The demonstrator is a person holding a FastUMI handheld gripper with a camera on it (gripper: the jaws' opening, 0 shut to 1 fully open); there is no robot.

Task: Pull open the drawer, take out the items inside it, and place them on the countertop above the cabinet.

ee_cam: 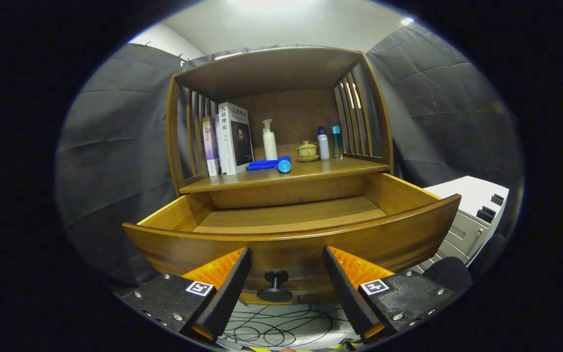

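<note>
You face a wooden cabinet (281, 73) in a booth walled with black cloth, a white unit (472, 210) standing to its right and loose cables (281, 327) lying on the pale floor below. On the countertop (311, 172) stand two upright books (230, 138) whose cover writing is too small to read, a white pump bottle (269, 140), a blue tool (270, 165) lying flat, a lidded cup (307, 150) and two small bottles (329, 143). Your gripper (281, 281) is spread wide and grips nothing; the pulled-out drawer (291, 234) sits just ahead of the fingers, its round knob (275, 284) between them untouched, and the visible drawer floor is bare.
</note>
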